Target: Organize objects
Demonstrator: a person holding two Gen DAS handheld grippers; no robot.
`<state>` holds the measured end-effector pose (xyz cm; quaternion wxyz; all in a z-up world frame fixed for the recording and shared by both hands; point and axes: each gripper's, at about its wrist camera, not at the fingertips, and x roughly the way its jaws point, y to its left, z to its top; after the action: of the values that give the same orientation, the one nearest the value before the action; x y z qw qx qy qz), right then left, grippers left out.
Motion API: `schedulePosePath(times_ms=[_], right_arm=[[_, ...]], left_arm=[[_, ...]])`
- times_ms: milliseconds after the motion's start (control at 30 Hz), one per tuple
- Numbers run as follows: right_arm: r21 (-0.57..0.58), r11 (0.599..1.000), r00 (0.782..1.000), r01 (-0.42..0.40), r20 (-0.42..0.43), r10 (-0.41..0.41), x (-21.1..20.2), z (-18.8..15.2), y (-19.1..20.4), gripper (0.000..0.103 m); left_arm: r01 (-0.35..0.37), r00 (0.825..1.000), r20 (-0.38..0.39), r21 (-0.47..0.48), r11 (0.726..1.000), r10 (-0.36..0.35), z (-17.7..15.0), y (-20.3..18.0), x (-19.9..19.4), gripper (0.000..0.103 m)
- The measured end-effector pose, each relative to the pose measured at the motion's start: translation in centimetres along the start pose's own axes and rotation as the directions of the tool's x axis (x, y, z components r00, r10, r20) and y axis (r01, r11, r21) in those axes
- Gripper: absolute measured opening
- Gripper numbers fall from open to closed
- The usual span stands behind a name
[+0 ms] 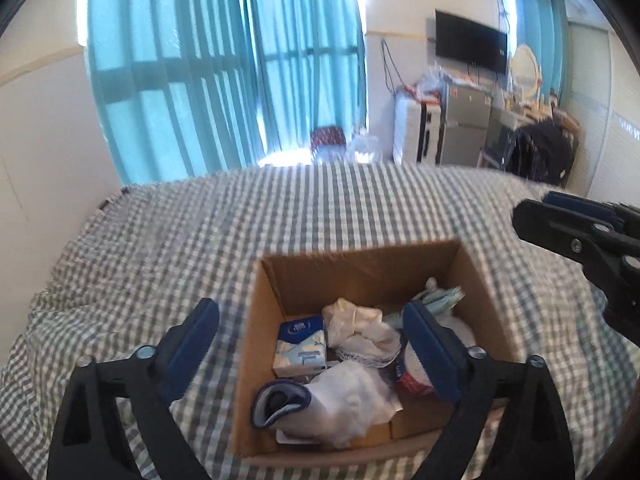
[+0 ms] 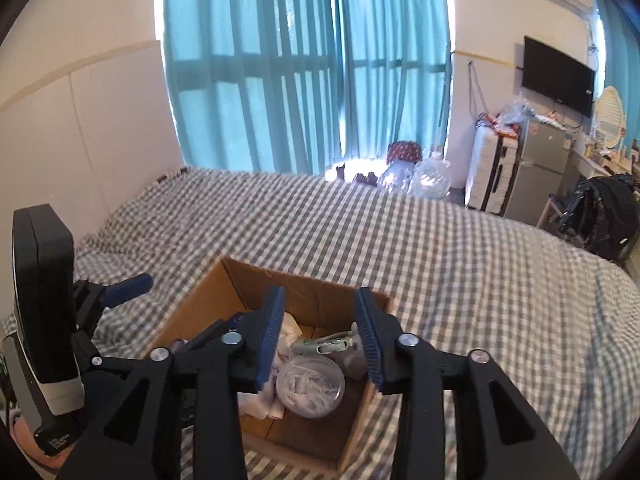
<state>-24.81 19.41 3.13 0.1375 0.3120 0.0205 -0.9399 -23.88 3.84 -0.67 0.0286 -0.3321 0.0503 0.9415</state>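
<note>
Right hand-held gripper (image 2: 320, 336): blue-padded jaws set moderately apart, nothing between them, hanging over the near right part of the open brown cardboard box (image 2: 236, 280) and aimed down and forward into it. Directly below and between the jaws, in the right wrist view, sits a clear round plastic tub of white bits (image 2: 310, 386); just beyond it lies a grey-green clip-like item (image 2: 324, 344), long axis running roughly left-right across the jaw line, so a closing pinch would meet it across its narrow side. Judgement: the right side is the nearer one to both. Left hand-held gripper (image 1: 312, 344): jaws spread wide, empty, poised above the box's near left half; its left finger is outside the left wall over the bed, its right finger over the contents. Below it: a blue-and-white tissue packet (image 1: 302, 346), crumpled white tissue or cloth (image 1: 360, 326), a white sock with a dark blue cuff (image 1: 280, 400). All items lie inside the box; none is gripped. The box rests on a bed with a grey-and-white checked cover (image 1: 320, 208); beyond are teal curtains (image 1: 224, 64).
</note>
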Motion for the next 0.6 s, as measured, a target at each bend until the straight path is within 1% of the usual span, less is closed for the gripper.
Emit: schedulePosePath(times_ms=[33, 67, 100, 133, 233, 333, 367, 400, 533, 600], right_arm=[[-0.001, 1.000, 1.000, 0.014, 0.018, -0.014, -1.3, 0.4, 0.2, 0.052], [-0.003, 1.000, 0.999, 0.028, 0.033, -0.028, -2.6, 0.7, 0.3, 0.057], [-0.004, 0.999, 0.997, 0.051, 0.057, -0.051, -4.2, 1.0, 0.5, 0.067], [-0.004, 0.998, 0.995, 0.070, 0.077, -0.069, -5.7, 1.3, 0.7, 0.075], [0.000, 0.993, 0.983, 0.121, 0.136, -0.120, -10.2, 1.8, 1.4, 0.088], [0.014, 0.983, 0.970, 0.185, 0.158, -0.185, -14.2, 1.6, 2.1, 0.097], [0.023, 0.979, 0.966, 0.201, 0.162, -0.202, -15.3, 1.2, 2.3, 0.098], [0.031, 0.978, 0.963, 0.207, 0.170, -0.210, -16.3, 0.7, 2.5, 0.102], [0.077, 0.979, 0.960, 0.186, 0.197, -0.198, -19.2, -1.9, 2.4, 0.103], [0.104, 0.974, 0.956, 0.201, 0.197, -0.219, -19.6, -3.4, 2.2, 0.103]], left_arm=[[-0.006, 1.000, 0.014, -0.002, 1.000, 0.006, 0.3, 0.0, -1.1, 0.101], [-0.013, 1.000, 0.029, -0.002, 1.000, 0.013, 0.6, 0.1, -2.1, 0.103], [-0.021, 0.999, 0.047, 0.000, 1.000, 0.021, 1.0, 0.3, -3.4, 0.103], [-0.027, 0.997, 0.065, 0.002, 1.000, 0.027, 1.3, 0.4, -4.6, 0.103], [-0.038, 0.994, 0.105, -0.008, 0.999, 0.038, 1.9, 0.7, -7.8, 0.103], [-0.023, 0.991, 0.134, -0.044, 0.999, 0.028, 1.8, 1.6, -10.7, 0.103], [-0.012, 0.990, 0.141, -0.058, 0.998, 0.020, 1.6, 2.0, -11.5, 0.103], [-0.004, 0.989, 0.148, -0.071, 0.997, 0.015, 1.4, 2.3, -12.3, 0.103], [0.014, 0.984, 0.180, -0.129, 0.992, 0.009, -0.4, 3.7, -15.1, 0.103], [0.021, 0.978, 0.207, -0.149, 0.989, 0.010, -1.8, 4.2, -16.2, 0.103]])
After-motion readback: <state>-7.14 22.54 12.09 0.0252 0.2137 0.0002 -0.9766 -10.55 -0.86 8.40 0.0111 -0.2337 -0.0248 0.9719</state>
